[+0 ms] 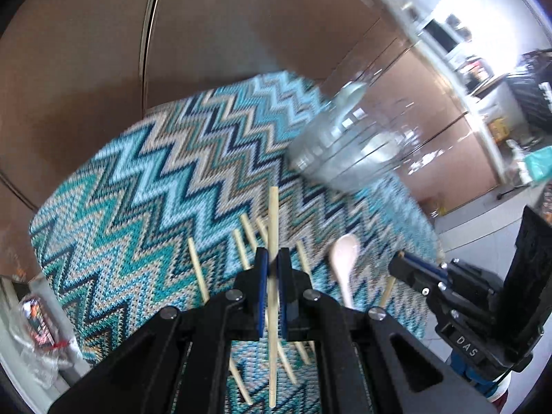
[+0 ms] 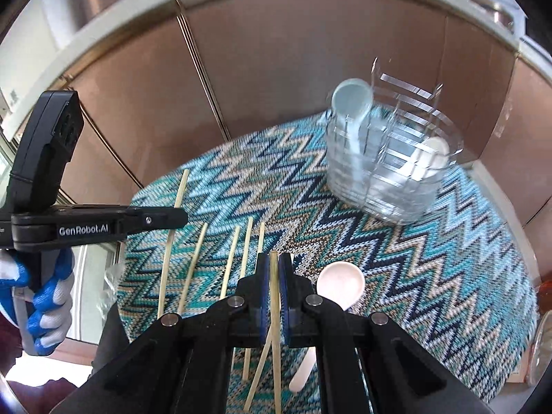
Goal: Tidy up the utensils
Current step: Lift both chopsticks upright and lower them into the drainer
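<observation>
My left gripper is shut on a wooden chopstick and holds it above the zigzag mat. My right gripper is shut on another chopstick, low over the mat. Several loose chopsticks lie on the mat to its left. A pale pink spoon lies just right of the right gripper; it also shows in the left wrist view. A clear utensil holder stands at the mat's far right with a white spoon and another pale spoon in it.
Brown cabinet fronts rise behind the round table. The left gripper's body, in a blue-and-white gloved hand, hangs at the left of the right wrist view. The right gripper's body shows at the right of the left wrist view.
</observation>
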A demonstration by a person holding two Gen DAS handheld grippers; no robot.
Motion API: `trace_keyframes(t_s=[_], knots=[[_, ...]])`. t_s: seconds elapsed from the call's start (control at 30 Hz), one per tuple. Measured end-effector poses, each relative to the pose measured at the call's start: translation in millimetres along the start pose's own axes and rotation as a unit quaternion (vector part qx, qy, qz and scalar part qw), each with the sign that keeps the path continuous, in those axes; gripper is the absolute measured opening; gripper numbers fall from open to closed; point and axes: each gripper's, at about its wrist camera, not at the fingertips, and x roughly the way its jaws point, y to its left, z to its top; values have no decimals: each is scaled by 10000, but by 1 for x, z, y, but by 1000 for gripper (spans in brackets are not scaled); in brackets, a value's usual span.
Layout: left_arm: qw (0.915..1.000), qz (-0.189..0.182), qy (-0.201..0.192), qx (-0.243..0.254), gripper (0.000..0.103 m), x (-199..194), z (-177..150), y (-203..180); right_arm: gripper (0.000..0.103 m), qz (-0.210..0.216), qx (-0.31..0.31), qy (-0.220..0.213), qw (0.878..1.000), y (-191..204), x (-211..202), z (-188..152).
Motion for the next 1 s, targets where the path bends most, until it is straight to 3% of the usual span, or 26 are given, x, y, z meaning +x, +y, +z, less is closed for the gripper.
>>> trace_keyframes(t_s=[0.2, 0.37, 0.6, 0.83, 0.93, 1.0], knots=[[9968, -290, -707, 226, 5, -36, 1, -19, 6, -80, 139, -727, 9972, 9, -46, 0], [9891, -490, -1306, 478, 5, -56, 23, -46, 6, -217, 226, -1451, 9889, 2, -89, 21], [9673, -742, -2291, 801, 5, -72, 84, -93, 6, -473, 248, -2463, 9677, -20, -141, 71], [9355, -578, -3362, 926, 5, -42, 133, -128, 6, -862, 286, -2913, 9523, -52, -138, 111], [9271, -327, -3606, 969, 5, -15, 146, -135, 6, -924, 369, -2924, 9511, -73, -116, 119], [9266, -294, -3616, 992, 5, -1, 152, -137, 6, -938, 444, -2911, 9511, -86, -99, 125]])
